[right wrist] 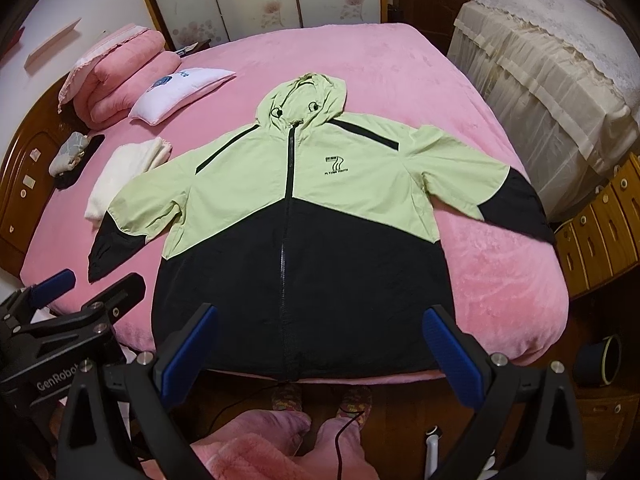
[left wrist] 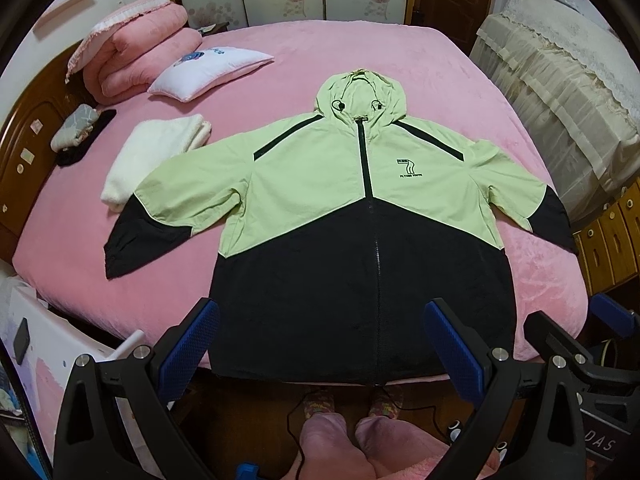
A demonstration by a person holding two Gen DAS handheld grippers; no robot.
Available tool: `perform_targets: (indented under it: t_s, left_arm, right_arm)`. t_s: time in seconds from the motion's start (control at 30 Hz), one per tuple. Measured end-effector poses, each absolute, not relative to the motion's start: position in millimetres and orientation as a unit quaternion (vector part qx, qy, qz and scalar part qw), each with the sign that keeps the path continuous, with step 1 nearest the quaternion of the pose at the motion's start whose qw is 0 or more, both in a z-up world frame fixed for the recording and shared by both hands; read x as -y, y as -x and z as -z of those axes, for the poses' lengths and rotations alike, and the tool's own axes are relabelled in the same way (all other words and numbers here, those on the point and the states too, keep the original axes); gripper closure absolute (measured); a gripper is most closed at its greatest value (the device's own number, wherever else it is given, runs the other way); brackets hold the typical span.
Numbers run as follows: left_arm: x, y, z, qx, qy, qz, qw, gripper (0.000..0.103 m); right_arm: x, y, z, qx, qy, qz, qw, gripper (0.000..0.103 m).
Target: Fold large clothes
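Jacket (left wrist: 360, 216) spread flat, front up, on pink bed (left wrist: 400, 64), centre frame; long axis running from hem at bottom up to hood. Left gripper (left wrist: 320, 344) and right gripper (right wrist: 320, 344) both agape, empty, hovering just short of hem, about equally near.

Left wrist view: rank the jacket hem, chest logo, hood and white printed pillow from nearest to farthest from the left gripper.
From the left gripper:
1. Jacket hem, directly below the fingers.
2. Chest logo, mid-jacket, right of the zipper.
3. Hood, top of the jacket.
4. White printed pillow, far left, by the headboard.
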State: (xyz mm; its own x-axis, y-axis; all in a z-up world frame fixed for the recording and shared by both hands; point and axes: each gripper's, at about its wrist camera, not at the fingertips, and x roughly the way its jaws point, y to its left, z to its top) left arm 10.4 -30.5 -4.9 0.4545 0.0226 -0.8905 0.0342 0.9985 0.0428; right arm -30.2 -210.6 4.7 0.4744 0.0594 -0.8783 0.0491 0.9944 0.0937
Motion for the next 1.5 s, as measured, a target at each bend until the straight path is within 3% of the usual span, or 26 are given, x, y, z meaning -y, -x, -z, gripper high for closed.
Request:
perform_targets:
  t_s: [0.43, 1.0, 1.5]
  left_arm:
    - [47.0, -12.7, -15.3, -0.506, -0.022, -0.010, 0.862, 0.002]
    - [29.4, 25.4, 5.5, -0.510, 0.132, -0.063, 0.848, 0.002]
    - [-89.8, 47.9, 64.6, -0.530, 0.299, -0.172, 0.775, 0.002]
  right_arm:
    - [238.5, 14.3, -15.3, -0.517, -0.065, -0.015, 0.853, 0.001]
    - [252.9, 14.4, -4.3, -0.496, -0.018, -0.113, 0.861, 0.001]
    - [174.8, 1.2, 12.2, -0.472, 0.097, -0.218, 0.849, 0.001]
